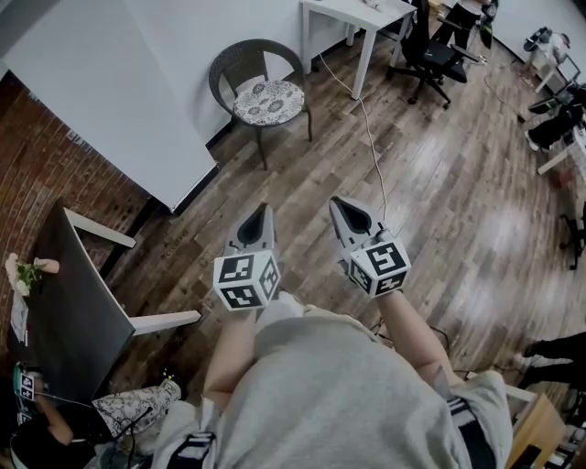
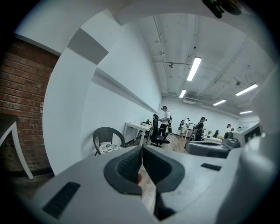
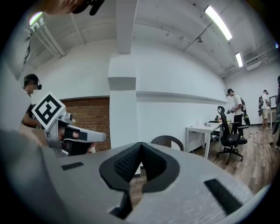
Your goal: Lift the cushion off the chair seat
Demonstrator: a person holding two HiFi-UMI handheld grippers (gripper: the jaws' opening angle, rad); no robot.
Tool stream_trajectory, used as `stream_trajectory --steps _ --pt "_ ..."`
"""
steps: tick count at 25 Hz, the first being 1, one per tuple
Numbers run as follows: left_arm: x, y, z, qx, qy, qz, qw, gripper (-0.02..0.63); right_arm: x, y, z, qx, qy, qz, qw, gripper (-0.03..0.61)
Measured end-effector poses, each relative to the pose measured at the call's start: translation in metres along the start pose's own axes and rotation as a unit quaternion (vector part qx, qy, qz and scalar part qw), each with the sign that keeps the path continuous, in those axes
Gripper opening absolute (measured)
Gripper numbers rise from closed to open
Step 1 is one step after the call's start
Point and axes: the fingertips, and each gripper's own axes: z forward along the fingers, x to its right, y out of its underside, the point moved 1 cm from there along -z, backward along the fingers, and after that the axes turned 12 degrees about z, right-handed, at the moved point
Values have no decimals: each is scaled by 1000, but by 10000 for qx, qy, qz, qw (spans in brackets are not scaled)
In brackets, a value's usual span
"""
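Across the wooden floor (image 1: 458, 192), well apart from both grippers, the round patterned cushion (image 1: 268, 102) lies flat on the seat of the dark wicker chair (image 1: 233, 60). The chair's curved back faces the white wall (image 1: 119, 82). The left gripper (image 1: 265, 211) and the right gripper (image 1: 338, 202) are held side by side in front of the person's body, both pointing roughly toward the chair and only slightly below level. This reads as a carrying posture for an approach not yet made. Each has its jaws closed pad to pad with nothing between them, so both must spread before any grasp.

The cushion's front edge overhangs no obstacle and faces open floor, which makes it the likeliest side to take hold of. The backrest closes off the rear and both flanks. Room for the approach is generous. Only a pale cable (image 1: 369, 137) trails over the boards to the right of the chair, below the white table (image 1: 352, 16). The dark table (image 1: 69, 302) at the left stands clear of the direct line.
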Motion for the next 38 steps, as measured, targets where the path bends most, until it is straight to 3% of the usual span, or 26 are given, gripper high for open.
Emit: stream_trajectory --steps 20,38 --pt "-10 5 41 -135 -72 -126 9998 9 44 -1 25 7 127 91 9999 -5" --pt "-98 -34 202 -179 122 -144 9997 9 116 -49 186 -11 192 -16 9998 -5"
